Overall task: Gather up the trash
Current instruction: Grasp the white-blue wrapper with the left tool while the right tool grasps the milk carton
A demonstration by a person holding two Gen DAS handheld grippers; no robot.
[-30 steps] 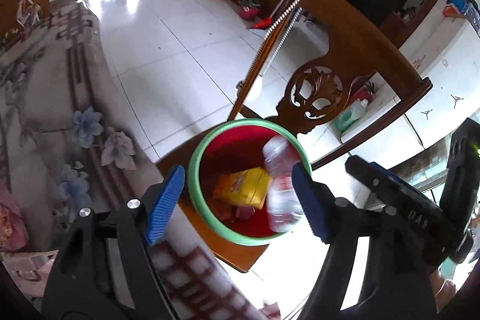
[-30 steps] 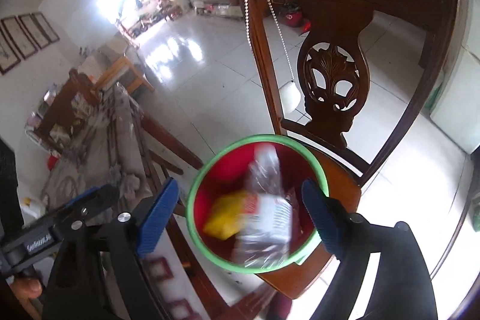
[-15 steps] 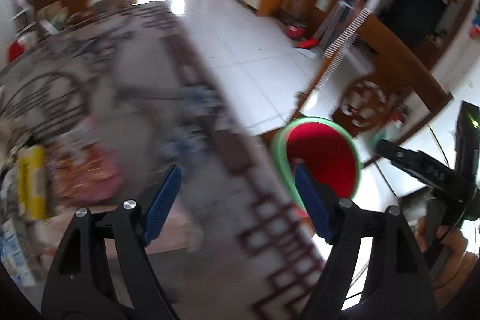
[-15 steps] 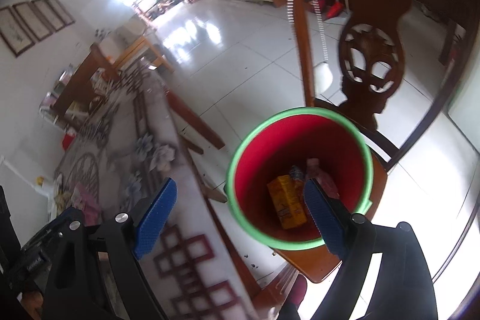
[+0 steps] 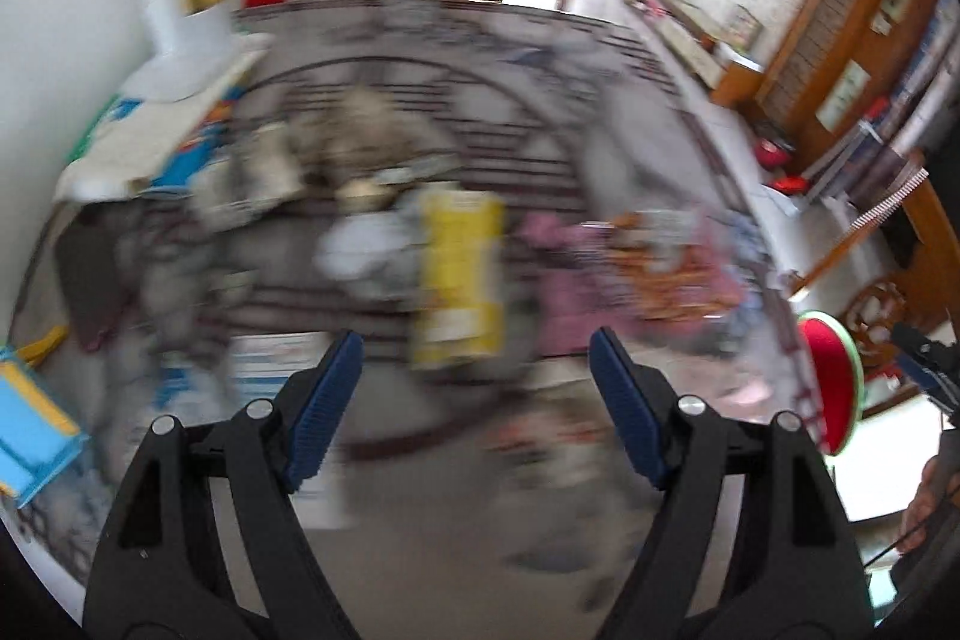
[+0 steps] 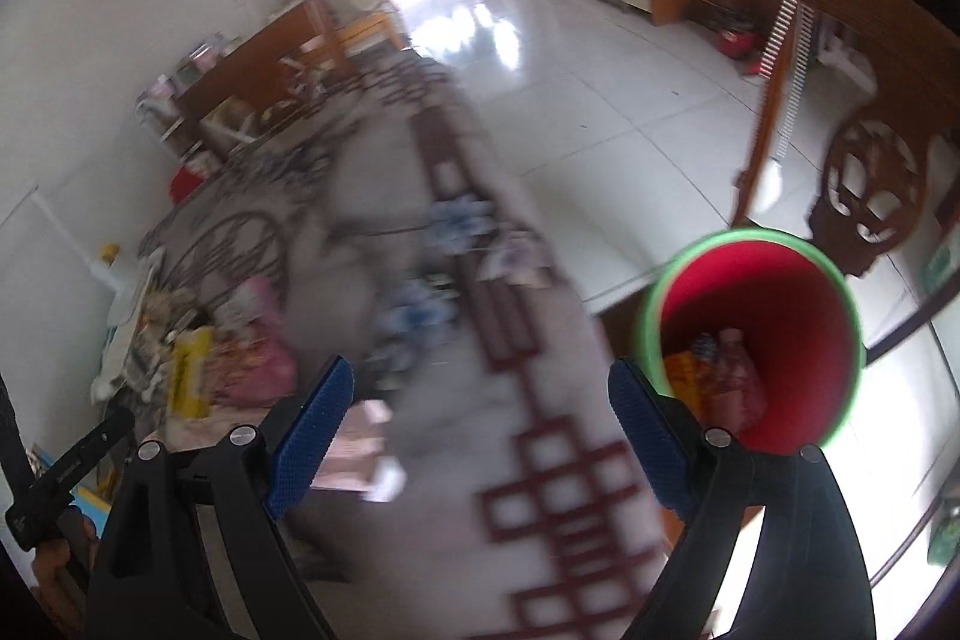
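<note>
Blue-padded fingers of the left gripper point(image 5: 474, 370) stand wide apart and hold nothing, hovering over a patterned surface point(image 5: 600, 148) strewn with blurred trash. A yellow carton point(image 5: 461, 274) lies just ahead between the fingers, with pink and orange wrappers point(image 5: 636, 268) beside it. The right gripper point(image 6: 480, 406) is also spread wide and holds nothing. Off the surface's edge, on a wooden chair point(image 6: 870, 190), sits a red bin with a green rim point(image 6: 780, 292), holding a bottle and a carton. The blur hides finer detail.
</note>
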